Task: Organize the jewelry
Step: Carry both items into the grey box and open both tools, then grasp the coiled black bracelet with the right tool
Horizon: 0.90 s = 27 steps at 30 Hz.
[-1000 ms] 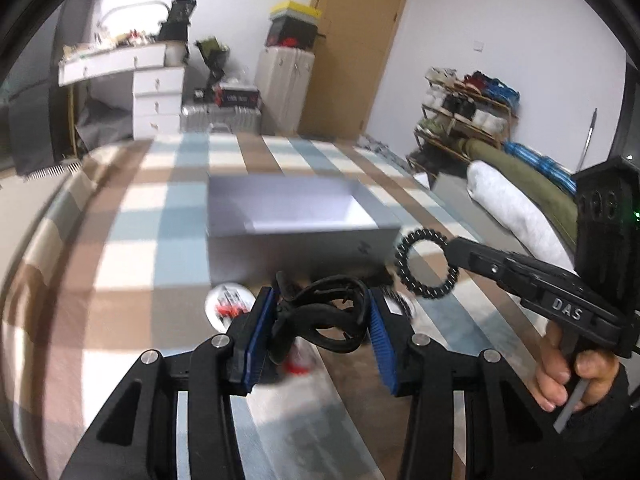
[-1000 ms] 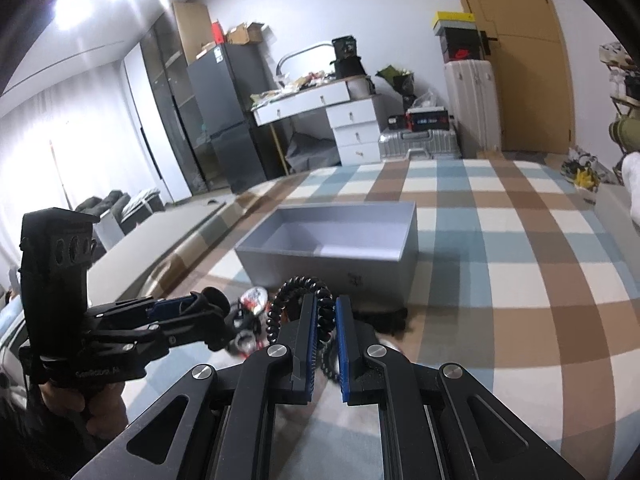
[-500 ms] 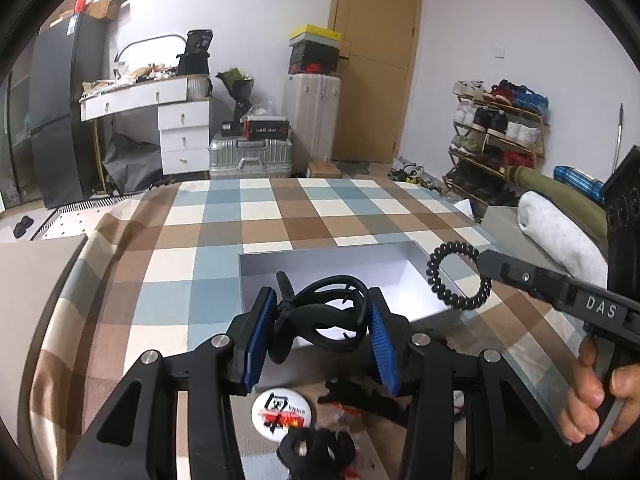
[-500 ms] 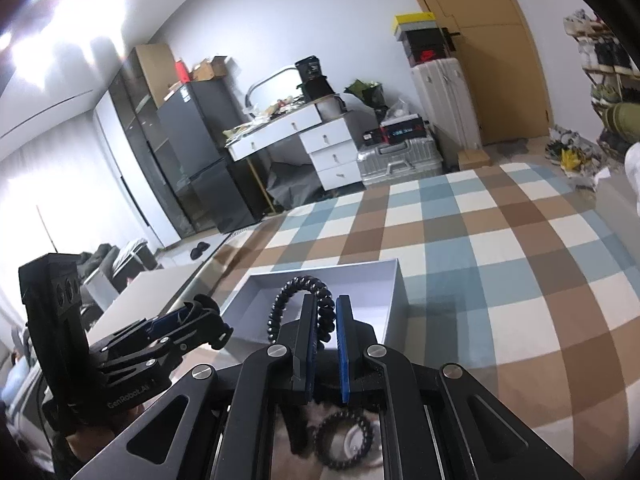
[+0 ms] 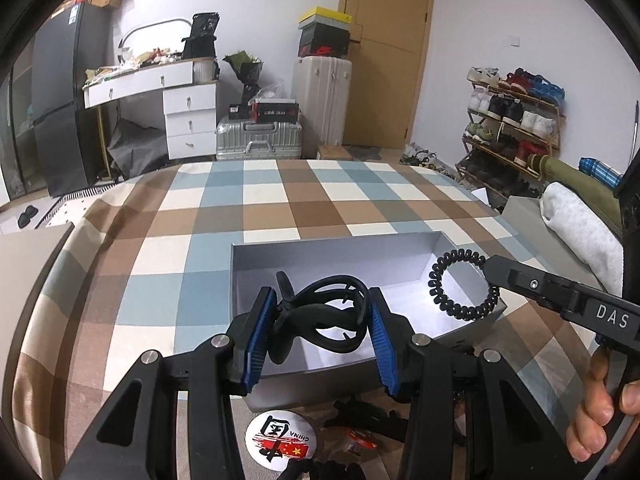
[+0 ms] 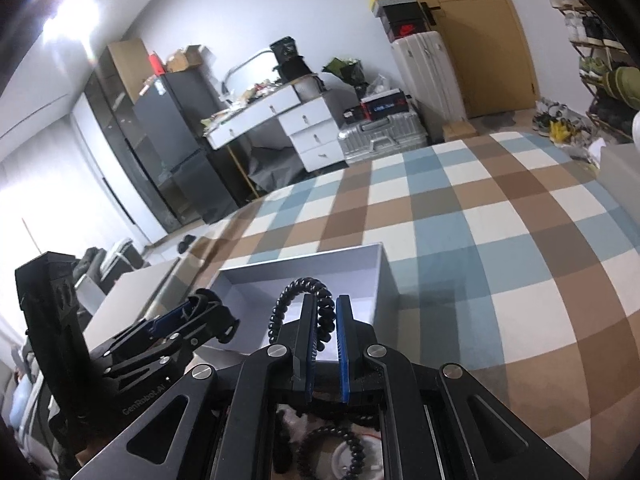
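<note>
A bed covered in a checked blanket [image 5: 280, 200] of blue, brown and cream fills the scene in front of you. On it sits an open grey box [image 5: 256, 276] with a pale inside, its near wall facing you. Your left gripper [image 5: 322, 334] hangs over the near part of the box, its blue pads pressed against a black claw hair clip [image 5: 324, 320] held between them. Your right gripper [image 6: 323, 332] is narrowed onto a black spiral hair tie [image 6: 304, 292] (its loop stands up above the fingers), held over the right side of the box. In front of the box, on the blanket, lie a round white badge [image 5: 280, 436] with red print and some small dark pieces too blurred to name.
</note>
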Available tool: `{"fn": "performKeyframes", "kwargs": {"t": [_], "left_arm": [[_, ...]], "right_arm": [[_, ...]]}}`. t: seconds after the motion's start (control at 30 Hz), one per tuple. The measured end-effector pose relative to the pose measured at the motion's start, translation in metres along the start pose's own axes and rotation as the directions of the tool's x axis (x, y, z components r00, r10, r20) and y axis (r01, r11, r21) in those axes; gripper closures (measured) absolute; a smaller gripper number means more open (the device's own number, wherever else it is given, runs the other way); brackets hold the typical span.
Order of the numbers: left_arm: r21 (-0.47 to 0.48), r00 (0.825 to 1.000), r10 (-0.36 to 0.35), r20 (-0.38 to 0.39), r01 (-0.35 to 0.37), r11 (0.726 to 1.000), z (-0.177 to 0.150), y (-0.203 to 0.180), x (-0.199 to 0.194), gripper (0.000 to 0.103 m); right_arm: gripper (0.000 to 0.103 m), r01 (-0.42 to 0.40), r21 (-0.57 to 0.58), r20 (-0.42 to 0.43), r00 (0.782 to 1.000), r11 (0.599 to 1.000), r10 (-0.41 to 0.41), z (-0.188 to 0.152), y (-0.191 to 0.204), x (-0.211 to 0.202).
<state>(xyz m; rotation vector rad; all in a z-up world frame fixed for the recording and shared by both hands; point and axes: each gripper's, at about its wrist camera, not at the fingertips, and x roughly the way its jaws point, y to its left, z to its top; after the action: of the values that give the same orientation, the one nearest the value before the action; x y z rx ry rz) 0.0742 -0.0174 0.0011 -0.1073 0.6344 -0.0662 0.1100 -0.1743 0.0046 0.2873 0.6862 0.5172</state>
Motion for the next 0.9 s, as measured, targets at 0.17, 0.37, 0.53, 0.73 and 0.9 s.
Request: {"fn": "performKeyframes", "kwargs": {"t": [0.17,0.37,0.53,0.73,0.9], "left_arm": [[0.008,1.000,0.000,-0.003,0.000,1.000,0.001,-0.004,-0.001,0.063],[0.023,1.000,0.011,-0.029,-0.011,1.000,0.000,-0.007,-0.010,0.041],[0.030,1.000,0.018,-0.009,-0.018,0.999,-0.006,-0.005,-0.029,0.022],[-0.001,1.000,0.025,0.002,-0.025,1.000,-0.016,0.004,-0.047,0.001],[-0.039,1.000,0.000,-0.021,-0.001,0.999,-0.026,0.012,-0.052,0.001]], "right_arm": [[0.091,-0.001,0.005,-0.022,1.000,1.000,0.001,0.002,0.000,0.005],[0.067,0.011,-0.013,0.001,1.000,1.000,-0.011,0.002,0.000,-0.006],[0.023,0.033,-0.083,-0.013,0.999,0.996,-0.034,-0.002,-0.002,-0.021],[0.006,0.058,-0.103,-0.070,0.995,0.993,-0.066,-0.014,-0.011,-0.031],[0.006,0.063,-0.135,-0.140,0.987,0.989,-0.082,-0.026,-0.010,-0.028]]}}
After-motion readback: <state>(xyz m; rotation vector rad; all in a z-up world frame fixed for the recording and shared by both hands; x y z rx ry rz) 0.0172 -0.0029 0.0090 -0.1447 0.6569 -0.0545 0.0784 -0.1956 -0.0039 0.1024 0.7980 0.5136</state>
